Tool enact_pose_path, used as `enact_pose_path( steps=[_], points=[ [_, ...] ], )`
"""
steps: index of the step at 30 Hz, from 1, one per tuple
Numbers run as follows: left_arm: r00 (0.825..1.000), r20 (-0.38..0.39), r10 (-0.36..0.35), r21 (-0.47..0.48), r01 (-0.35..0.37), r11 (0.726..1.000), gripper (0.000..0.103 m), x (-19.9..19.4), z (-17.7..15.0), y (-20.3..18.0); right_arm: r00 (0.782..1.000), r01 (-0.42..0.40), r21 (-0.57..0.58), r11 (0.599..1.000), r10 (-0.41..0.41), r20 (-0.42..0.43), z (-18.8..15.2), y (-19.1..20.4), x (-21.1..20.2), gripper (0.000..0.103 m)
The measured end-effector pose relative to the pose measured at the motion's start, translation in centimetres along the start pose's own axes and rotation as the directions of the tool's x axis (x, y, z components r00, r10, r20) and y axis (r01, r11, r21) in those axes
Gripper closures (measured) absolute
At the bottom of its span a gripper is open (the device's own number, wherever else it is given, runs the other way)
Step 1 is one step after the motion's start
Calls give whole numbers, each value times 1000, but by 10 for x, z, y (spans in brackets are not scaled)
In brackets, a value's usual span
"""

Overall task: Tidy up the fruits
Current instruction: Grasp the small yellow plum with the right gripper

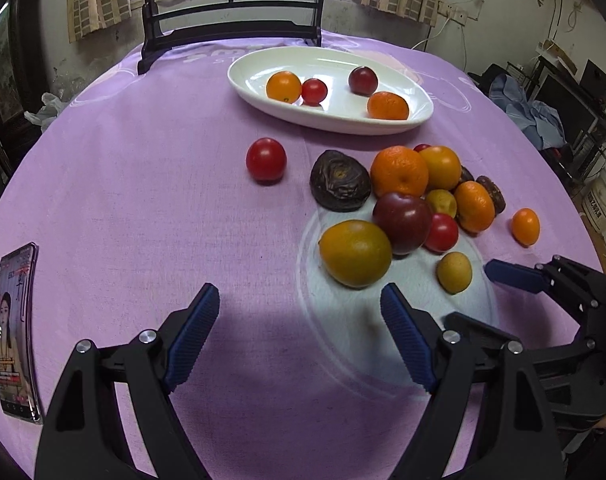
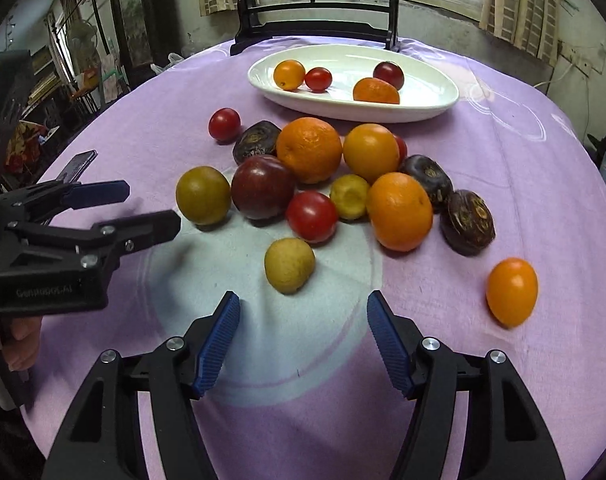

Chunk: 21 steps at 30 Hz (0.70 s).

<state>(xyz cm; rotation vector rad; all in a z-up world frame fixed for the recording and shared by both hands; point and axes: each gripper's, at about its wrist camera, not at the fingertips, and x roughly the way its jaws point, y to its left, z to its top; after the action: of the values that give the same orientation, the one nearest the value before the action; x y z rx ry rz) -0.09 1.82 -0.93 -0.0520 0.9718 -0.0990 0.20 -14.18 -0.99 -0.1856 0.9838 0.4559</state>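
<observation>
Four fruits are held in the white dish; the rest are heaped on the purple cloth. Faint embossed lettering, not clearly legible, is seen on the left gripper. Both it and the right gripper are spread wide, gripping nothing.

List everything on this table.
plate: one, white, far centre, holding four fruits
oranges: four, orange, three piled, one apart right
tomatoes: three, red, two piled, one apart left
plum: one, dark red, pile
wrinkled fruits: three, dark brown, pile edges
yellow fruits: three, yellow-green, pile's near side
phone: one, lit, left
stand: one, black, behind plate
cloth: one, purple, covering table
left hand-held gripper: black, blue pads, open, empty
right hand-held gripper: same, open, empty
</observation>
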Motion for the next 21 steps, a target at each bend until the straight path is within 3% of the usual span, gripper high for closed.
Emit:
enact_pose_path(
  steps=[6,8,9,15,21],
  points=[
    [1000,-2,-6,-32,6,999,23,7,1,9,999,37,-35,999,-36,8,17,8,12,59],
    [1000,-9,-10,-45,9,999,23,8,2,10,1000,29,-42,999,-28,12,21,11,14,75],
    [1000,-8,-5,-45,5,999,23,8,2,9,1000,28,-47,999,-27,14,20,12,13,77],
    [999,-27,-21,-36,20,999,22,5,3,3,999,-43,4,999,43,16,12,-1,0,77],
    [999,-35,-15,-14,15,1000,23,13,6,-11,997,-59,74,996,56,48,3,-25,-12,77]
  ],
)
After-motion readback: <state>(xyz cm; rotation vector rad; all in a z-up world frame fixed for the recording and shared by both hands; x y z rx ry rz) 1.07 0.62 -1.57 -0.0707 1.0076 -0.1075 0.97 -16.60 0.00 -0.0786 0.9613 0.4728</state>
